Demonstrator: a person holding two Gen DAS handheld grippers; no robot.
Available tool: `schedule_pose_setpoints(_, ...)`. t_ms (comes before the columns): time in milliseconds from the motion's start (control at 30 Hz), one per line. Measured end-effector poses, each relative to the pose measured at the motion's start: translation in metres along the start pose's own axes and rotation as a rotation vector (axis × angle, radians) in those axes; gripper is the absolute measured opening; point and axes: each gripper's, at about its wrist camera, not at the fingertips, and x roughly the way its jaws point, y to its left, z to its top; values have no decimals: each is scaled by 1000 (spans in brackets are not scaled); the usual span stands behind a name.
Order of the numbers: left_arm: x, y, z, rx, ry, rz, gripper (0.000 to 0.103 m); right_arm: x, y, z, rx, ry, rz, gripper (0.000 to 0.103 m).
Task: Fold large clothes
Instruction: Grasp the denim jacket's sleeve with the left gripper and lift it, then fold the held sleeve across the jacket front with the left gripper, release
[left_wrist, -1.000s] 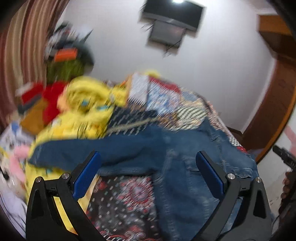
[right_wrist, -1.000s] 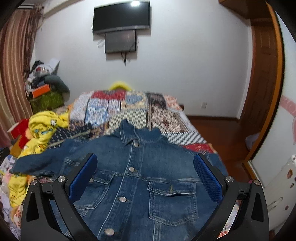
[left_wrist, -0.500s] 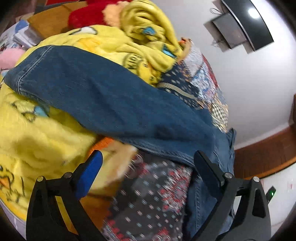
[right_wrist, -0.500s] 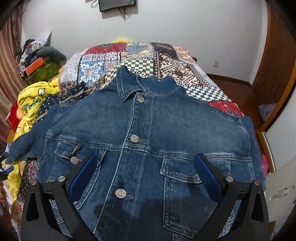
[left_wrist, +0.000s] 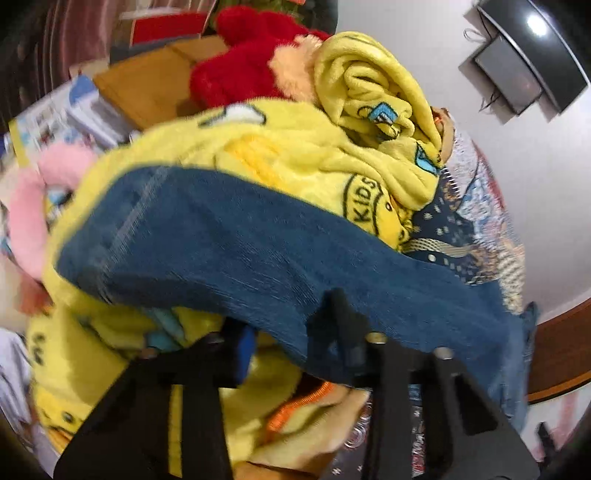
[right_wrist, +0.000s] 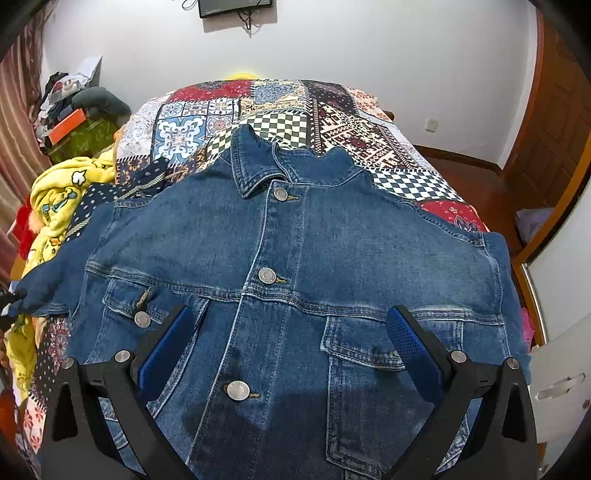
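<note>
The left hand-held gripper (left_wrist: 291, 325) has just been closing and now pinches the sleeve (left_wrist: 236, 243) of the blue denim button-front jacket (right_wrist: 295, 266). The right hand-held gripper (right_wrist: 288, 332) hovers spread wide over that jacket's front, flat on the patchwork-quilted bed (right_wrist: 280, 107), beside a crumpled yellow fleece blanket (left_wrist: 295, 155).

Your denim jacket (right_wrist: 295, 258) lies front-up across the near end of the bed (right_wrist: 280, 107), collar toward the far wall, its sleeve (left_wrist: 236, 251) stretched left over the blanket (left_wrist: 295, 147), plush toy (left_wrist: 240, 70) behind that blanket, television (right_wrist: 234, 5) on the wall beyond the bed.
</note>
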Motion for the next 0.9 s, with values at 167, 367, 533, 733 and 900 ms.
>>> schedule_pose_setpoints(167, -22, -37, 14, 124, -100, 70, 8, -9, -3, 3, 16, -14, 15, 103)
schedule_pose_setpoints(367, -76, -100, 33, 258, -252, 19, 5, -23, -11, 5, 39, -45, 35, 103)
schedule_pose_setpoints(533, -120, -183, 35, 385, -350, -115, 4, -34, -24, 6, 71, -67, 54, 103)
schedule_pose_setpoints(733, -144, -296, 5, 566, -372, -278, 4, -45, -41, 9, 81, -82, 66, 103)
schedule_pose_setpoints(900, -131, -371, -44, 692, -294, -379, 4, -52, -59, 6, 88, -93, 65, 103)
